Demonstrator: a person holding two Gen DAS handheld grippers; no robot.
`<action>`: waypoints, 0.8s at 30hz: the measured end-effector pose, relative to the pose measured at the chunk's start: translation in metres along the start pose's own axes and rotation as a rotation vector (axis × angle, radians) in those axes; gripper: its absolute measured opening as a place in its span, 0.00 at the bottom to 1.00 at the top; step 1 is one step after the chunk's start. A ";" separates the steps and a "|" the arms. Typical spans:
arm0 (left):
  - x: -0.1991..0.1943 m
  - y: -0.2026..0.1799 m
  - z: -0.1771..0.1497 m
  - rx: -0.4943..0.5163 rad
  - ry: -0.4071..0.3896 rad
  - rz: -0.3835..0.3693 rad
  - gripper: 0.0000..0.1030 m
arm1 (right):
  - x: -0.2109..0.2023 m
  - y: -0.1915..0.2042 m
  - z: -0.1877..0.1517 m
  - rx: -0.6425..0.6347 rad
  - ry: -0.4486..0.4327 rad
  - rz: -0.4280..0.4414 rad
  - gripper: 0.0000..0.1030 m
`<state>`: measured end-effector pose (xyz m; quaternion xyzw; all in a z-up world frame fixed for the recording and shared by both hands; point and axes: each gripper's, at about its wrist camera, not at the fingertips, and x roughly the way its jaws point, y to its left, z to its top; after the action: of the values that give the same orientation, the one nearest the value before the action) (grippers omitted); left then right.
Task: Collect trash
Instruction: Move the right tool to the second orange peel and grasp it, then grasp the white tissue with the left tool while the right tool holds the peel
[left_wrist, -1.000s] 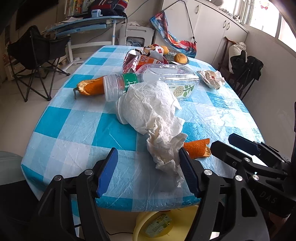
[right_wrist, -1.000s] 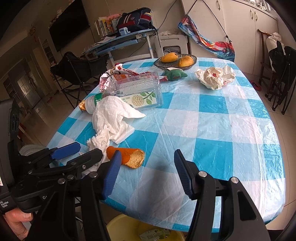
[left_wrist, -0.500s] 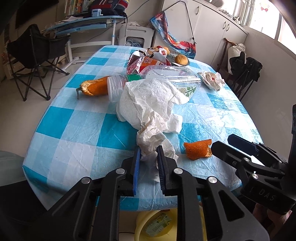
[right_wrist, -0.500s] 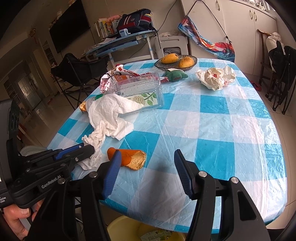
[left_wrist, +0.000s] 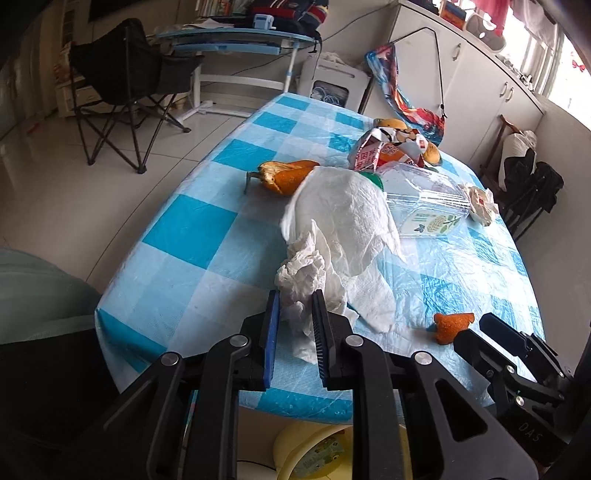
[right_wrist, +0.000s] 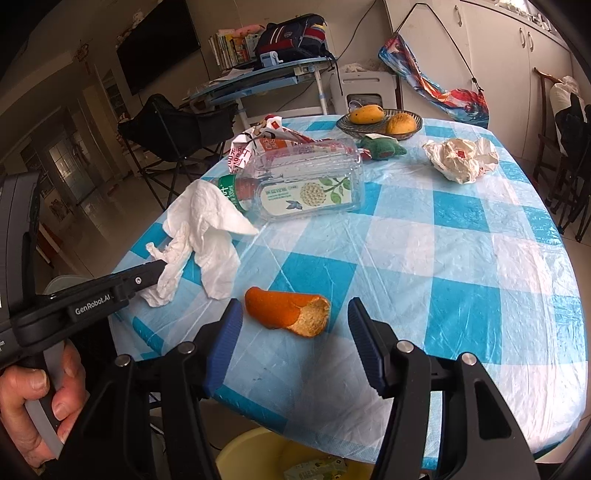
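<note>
Left gripper (left_wrist: 295, 325) was clamped on the crumpled end of a white paper towel (left_wrist: 340, 218), blue pads pressing the wad from both sides; jaws had just been closing, with the tissue between them. Rest of the towel trailed back over the blue-and-white checked plastic tablecloth (left_wrist: 192, 232) and draped against the neck of a clear plastic bottle with a green-and-white label (left_wrist: 424, 195) lying on its side. From the right wrist view the same towel (right_wrist: 207, 218) hung from the left gripper's tip at the table's near-left edge, partly lifted.

Right gripper (right_wrist: 293, 325) stood with its jaws apart, nothing between the pads, hovering just short of a curved piece of orange peel (right_wrist: 288, 310) lying on the cloth near the front edge. Pads not touching the peel.

Other trash on the table: second, larger orange peel with a stem (left_wrist: 284, 175) at the far left beside the bottle, crumpled red-and-white carton (left_wrist: 384, 151) behind the bottle, crumpled white wrapper (right_wrist: 461, 158) far right. A dark bowl holding yellow fruit (right_wrist: 380, 120) sat at the far end, a green soft toy (right_wrist: 384, 147) just in front of it.

Yellow bin (right_wrist: 266, 458) sat on the floor below the near table edge, some packaging inside. A person's hand (right_wrist: 33, 402) gripped the left gripper's handle.
</note>
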<state>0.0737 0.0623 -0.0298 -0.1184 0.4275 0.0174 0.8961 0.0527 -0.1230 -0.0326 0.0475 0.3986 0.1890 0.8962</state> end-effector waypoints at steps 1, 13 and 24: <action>0.001 0.002 0.001 -0.008 0.001 0.000 0.21 | 0.001 0.001 0.000 -0.002 0.002 0.001 0.56; 0.003 0.001 -0.001 0.000 -0.012 0.023 0.49 | 0.013 0.010 -0.001 -0.050 0.020 -0.012 0.56; -0.009 -0.025 -0.003 0.093 -0.023 -0.153 0.12 | 0.010 0.004 -0.002 -0.044 0.021 -0.018 0.22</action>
<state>0.0688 0.0383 -0.0203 -0.1085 0.4072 -0.0696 0.9042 0.0558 -0.1154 -0.0396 0.0223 0.4043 0.1900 0.8944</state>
